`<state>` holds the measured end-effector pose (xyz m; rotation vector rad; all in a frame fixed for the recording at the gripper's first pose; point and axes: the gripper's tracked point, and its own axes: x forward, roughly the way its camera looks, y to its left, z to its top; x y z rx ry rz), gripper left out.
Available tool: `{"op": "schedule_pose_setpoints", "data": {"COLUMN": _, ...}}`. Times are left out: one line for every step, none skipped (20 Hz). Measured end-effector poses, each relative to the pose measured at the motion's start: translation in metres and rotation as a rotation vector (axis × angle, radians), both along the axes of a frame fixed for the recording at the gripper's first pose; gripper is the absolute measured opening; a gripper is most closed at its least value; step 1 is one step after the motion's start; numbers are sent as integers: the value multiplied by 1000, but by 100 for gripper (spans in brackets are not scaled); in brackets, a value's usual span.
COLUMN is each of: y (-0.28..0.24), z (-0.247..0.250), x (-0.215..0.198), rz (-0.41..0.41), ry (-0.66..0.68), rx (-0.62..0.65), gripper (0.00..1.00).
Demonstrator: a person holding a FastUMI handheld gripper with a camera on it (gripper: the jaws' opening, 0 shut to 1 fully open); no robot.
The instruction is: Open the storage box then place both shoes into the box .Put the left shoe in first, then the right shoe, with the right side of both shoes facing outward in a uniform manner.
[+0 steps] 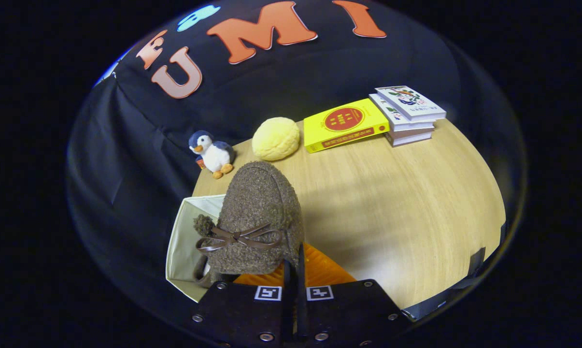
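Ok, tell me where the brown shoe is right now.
In the gripper view, the shoe is held up in the shut tongs, toe pointing away, above the open box, with the penguin beyond it.

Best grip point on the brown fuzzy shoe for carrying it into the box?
By the thin heel-side collar, pinched from behind, as the gripper has it now, fingers closed on the rim. The shoe points toe-away over the box; its rounded woolly toe looks too bulky to pinch.

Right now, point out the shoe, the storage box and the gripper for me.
shoe (259,212): gripper view, fuzzy brown upper, above the bow.
storage box (187,237): gripper view, pale inner wall left of the shoe.
gripper (294,270): gripper view, fingers close together, pinching the shoe's rear edge.
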<state>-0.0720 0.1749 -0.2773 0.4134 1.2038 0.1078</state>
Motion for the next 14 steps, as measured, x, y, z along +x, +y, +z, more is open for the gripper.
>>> {"op": "schedule_pose_setpoints", "data": {"y": 15, "z": 2, "x": 1, "rz": 16, "ry": 1, "rx": 5, "gripper": 4}}
{"op": "schedule_pose_setpoints", "data": {"y": 29, "z": 5, "x": 2, "rz": 33, "ry": 0, "rx": 7, "gripper": 4}}
{"op": "schedule_pose_setpoints", "data": {"y": 42, "z": 7, "x": 3, "rz": 46, "ry": 1, "rx": 8, "gripper": 4}}
{"op": "schedule_pose_setpoints", "data": {"y": 54, "z": 8, "x": 4, "rz": 58, "ry": 2, "rx": 11, "gripper": 5}}
{"op": "schedule_pose_setpoints", "data": {"y": 66, "z": 9, "x": 4, "rz": 67, "ry": 5, "rx": 15, "gripper": 4}}
{"op": "schedule_pose_setpoints", "data": {"y": 77, "z": 9, "x": 5, "rz": 75, "ry": 9, "rx": 18, "gripper": 4}}
{"op": "schedule_pose_setpoints", "data": {"y": 87, "z": 9, "x": 6, "rz": 83, "ry": 13, "rx": 18, "gripper": 4}}
{"op": "schedule_pose_setpoints", "data": {"y": 96, "z": 8, "x": 6, "rz": 89, "ry": 20, "rx": 15, "gripper": 5}}
{"op": "schedule_pose_setpoints", "data": {"y": 104, "z": 5, "x": 5, "rz": 93, "ry": 28, "rx": 12, "gripper": 5}}
{"op": "schedule_pose_setpoints", "data": {"y": 111, "z": 3, "x": 4, "rz": 97, "ry": 36, "rx": 8, "gripper": 4}}
{"op": "schedule_pose_setpoints", "data": {"y": 116, "z": 2, "x": 6, "rz": 98, "ry": 36, "rx": 0, "gripper": 4}}
{"op": "schedule_pose_setpoints", "data": {"y": 121, "z": 0, "x": 8, "rz": 94, "ry": 36, "rx": -3, "gripper": 5}}
{"op": "schedule_pose_setpoints", "data": {"y": 124, "z": -1, "x": 9, "rz": 92, "ry": 41, "rx": -9, "gripper": 5}}
{"op": "schedule_pose_setpoints", "data": {"y": 126, "z": -3, "x": 9, "rz": 89, "ry": 44, "rx": -19, "gripper": 5}}
